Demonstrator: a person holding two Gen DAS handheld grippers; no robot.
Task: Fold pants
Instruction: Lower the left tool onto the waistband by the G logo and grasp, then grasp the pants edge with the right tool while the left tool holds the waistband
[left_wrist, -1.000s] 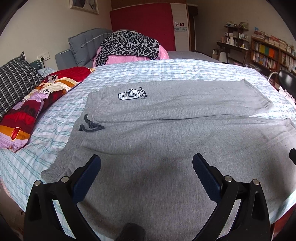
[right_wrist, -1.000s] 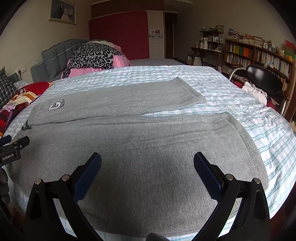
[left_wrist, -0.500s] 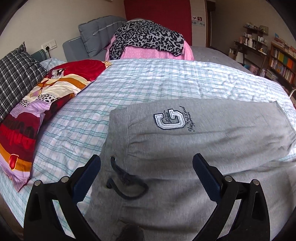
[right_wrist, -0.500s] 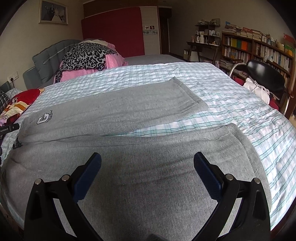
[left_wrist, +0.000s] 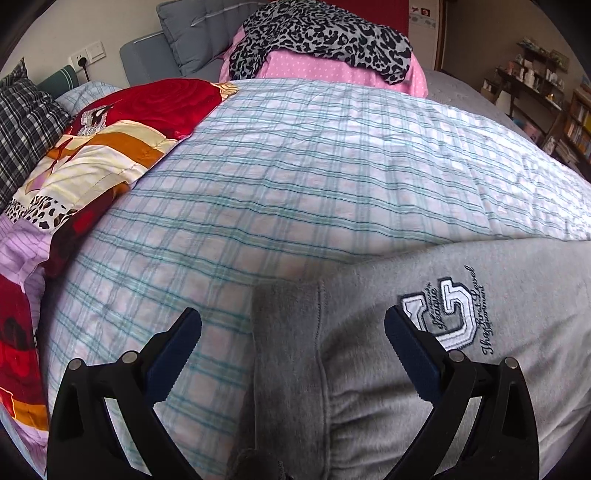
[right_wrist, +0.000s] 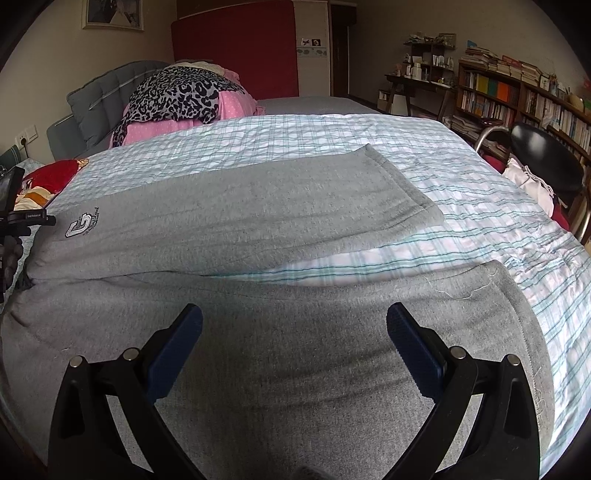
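Pants (left_wrist: 461, 369) run off the frame's lower edge, waistband corner visible.

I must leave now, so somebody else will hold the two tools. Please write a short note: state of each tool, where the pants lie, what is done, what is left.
Left tool: open, empty, over the waistband corner beside the logo.
Right tool: open, empty, over the near leg.
Grey pants: spread flat on the checked bedsheet, legs apart, far leg towards the wall.
Done: nothing folded yet.
Left: probably grip waistband and leg, fold one leg onto the other, then fold shorter.
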